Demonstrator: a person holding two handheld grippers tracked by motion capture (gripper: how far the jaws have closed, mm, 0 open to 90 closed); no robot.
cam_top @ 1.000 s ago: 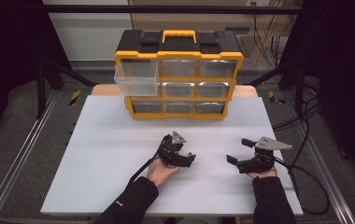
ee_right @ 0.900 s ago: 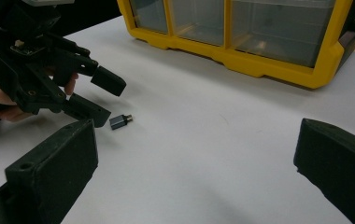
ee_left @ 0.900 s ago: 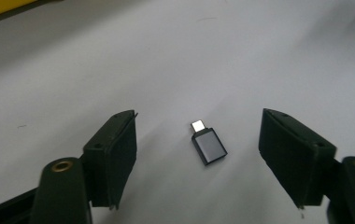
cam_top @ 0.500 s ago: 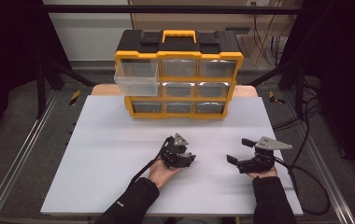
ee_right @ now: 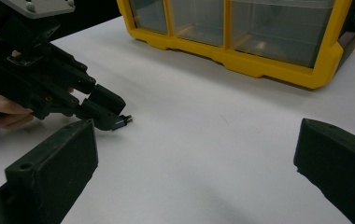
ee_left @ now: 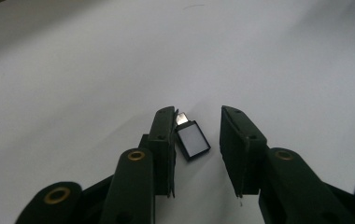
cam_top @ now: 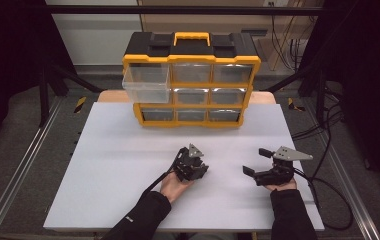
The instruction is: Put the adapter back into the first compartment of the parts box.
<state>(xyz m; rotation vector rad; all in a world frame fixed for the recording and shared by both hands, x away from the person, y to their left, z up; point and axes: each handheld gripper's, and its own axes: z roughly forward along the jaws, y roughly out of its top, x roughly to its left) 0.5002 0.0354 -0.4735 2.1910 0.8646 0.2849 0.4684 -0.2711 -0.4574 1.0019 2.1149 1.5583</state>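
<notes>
From the high view, the left claw [cam_top: 198,167] and right claw [cam_top: 255,162] sit low on the near surface [cam_top: 113,165]; an organizer [cam_top: 192,80] stands far, one drawer [cam_top: 146,85] pulled out. In the left gripper view, the left claw, open, straddles a small chip [ee_left: 192,141] lying flat, touching one jaw. In the right gripper view, the right claw [ee_right: 199,158] gapes wide, nothing blocking the chip [ee_right: 122,121].

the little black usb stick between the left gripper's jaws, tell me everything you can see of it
The usb stick is a small flat black rectangle with a pale, glossy top face and a short silvery metal plug at its far end. It lies flat on the white table, turned at a slant. It sits between the open jaws of the left gripper, close against the left jaw; actual contact cannot be told. In the right gripper view its metal tip pokes out past the jaw.
</notes>
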